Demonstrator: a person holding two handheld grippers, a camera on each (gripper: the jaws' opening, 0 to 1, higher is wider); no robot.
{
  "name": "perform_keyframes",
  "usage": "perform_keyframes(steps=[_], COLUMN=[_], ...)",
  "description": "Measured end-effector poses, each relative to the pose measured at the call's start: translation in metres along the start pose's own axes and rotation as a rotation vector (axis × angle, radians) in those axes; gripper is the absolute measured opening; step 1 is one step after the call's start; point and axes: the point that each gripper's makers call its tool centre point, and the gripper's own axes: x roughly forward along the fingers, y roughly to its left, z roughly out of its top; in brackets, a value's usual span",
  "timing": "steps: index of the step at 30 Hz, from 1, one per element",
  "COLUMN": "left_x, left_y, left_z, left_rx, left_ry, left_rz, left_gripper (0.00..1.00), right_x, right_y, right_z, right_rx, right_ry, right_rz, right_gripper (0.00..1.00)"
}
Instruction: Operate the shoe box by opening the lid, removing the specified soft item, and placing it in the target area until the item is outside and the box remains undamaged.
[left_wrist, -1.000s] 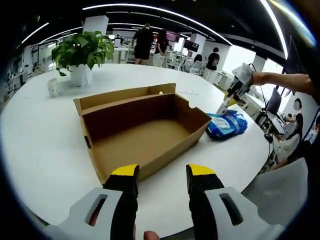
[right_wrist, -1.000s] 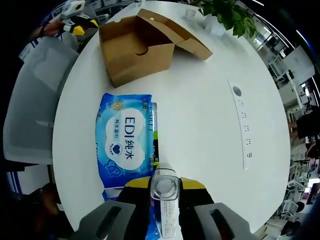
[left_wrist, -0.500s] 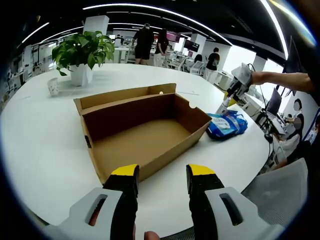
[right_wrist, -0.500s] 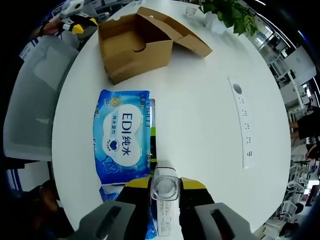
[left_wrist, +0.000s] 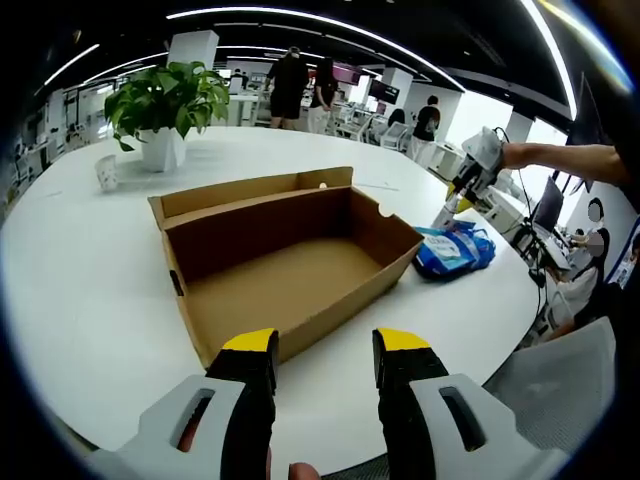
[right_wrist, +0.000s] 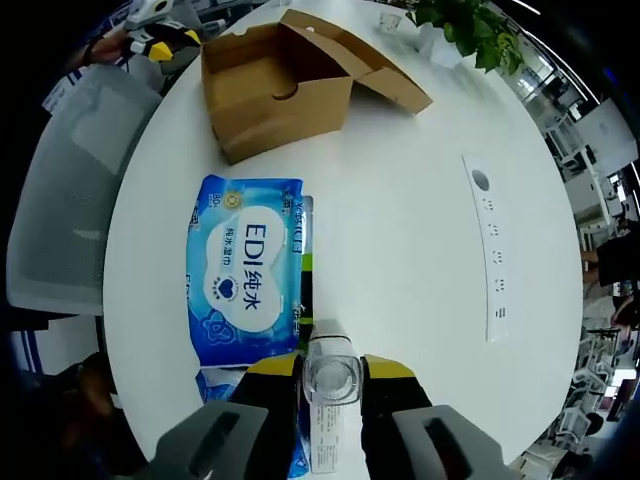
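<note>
Left gripper view: round white bench (left_wrist: 90, 280) in an office; left gripper (left_wrist: 325, 345) spread before the open box (left_wrist: 285, 265); right gripper (right_wrist: 330, 362) pinching a clear bottle (right_wrist: 330, 400) beside the wipes pack (right_wrist: 243, 268).

You are holding your left gripper (left_wrist: 325, 350) low at centre bottom, jaws parted and empty, while your right gripper (right_wrist: 331, 367) is clamping a small clear bottle (right_wrist: 331, 385) at lower centre.
</note>
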Motion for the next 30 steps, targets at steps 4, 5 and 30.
perform_keyframes(steps=[4,5,30], left_x=[0.000,0.000,-0.001], left_y=[0.000,0.000,-0.004], left_z=[0.000,0.000,0.007], left_rx=[0.000,-0.001,-0.020], left_ry=[0.000,0.000,-0.038], left_rz=[-0.001,0.000,-0.028], left_gripper=[0.38,0.38,0.38], right_x=[0.000,0.000,-0.026], right_y=[-0.003,-0.005,-0.015], right_z=[-0.001,-0.001,-0.013], right_rx=[0.002,0.002,0.093], right_ry=[0.001,0.001,-0.017], right_rz=[-0.003,-0.008,-0.109], right_gripper=[0.21,0.22,0.31])
